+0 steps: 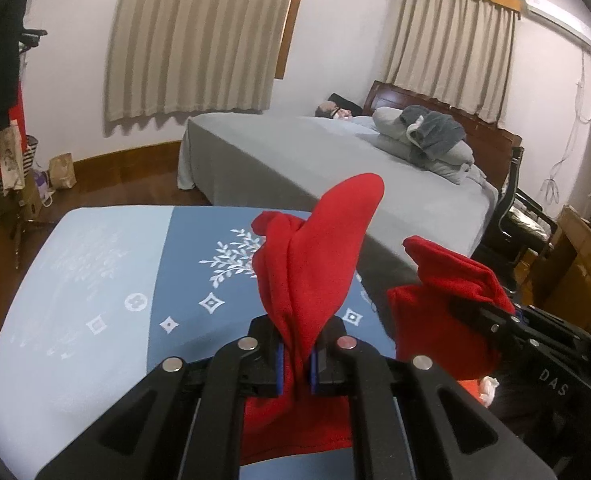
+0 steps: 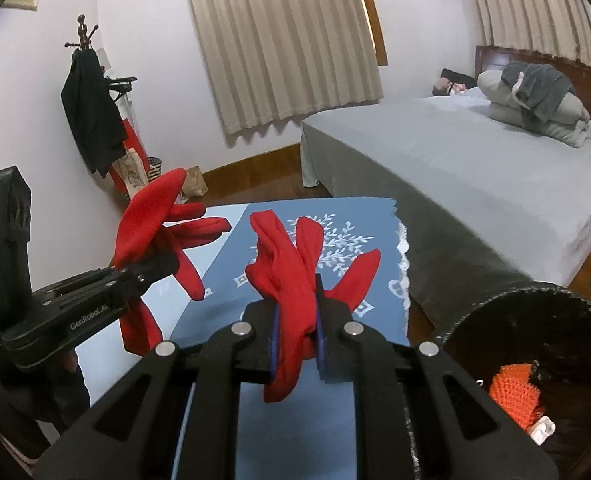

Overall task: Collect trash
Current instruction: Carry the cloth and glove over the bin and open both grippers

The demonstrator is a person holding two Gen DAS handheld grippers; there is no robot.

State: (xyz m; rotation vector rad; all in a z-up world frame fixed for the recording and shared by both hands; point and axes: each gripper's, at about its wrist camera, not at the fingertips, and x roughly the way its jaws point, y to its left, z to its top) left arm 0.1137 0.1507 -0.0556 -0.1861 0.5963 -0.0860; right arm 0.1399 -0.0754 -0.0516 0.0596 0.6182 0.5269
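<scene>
My left gripper [image 1: 295,360] is shut on a red glove [image 1: 315,256] and holds it up above the blue patterned tablecloth [image 1: 107,300]. My right gripper [image 2: 295,340] is shut on a second red glove [image 2: 291,276], also lifted over the cloth. Each gripper shows in the other view: the right one [image 1: 475,312] to my left gripper's right, the left one [image 2: 163,264] to my right gripper's left. A black bin [image 2: 555,360] at the lower right holds an orange spiky item [image 2: 515,396] and white scraps.
A grey bed [image 1: 315,168] with pillows and a dark blanket stands behind the table. A coat rack [image 2: 87,112] with dark clothes and paper bags [image 1: 61,170] stand by the left wall. A black chair [image 1: 523,216] is at the right. Curtains cover the windows.
</scene>
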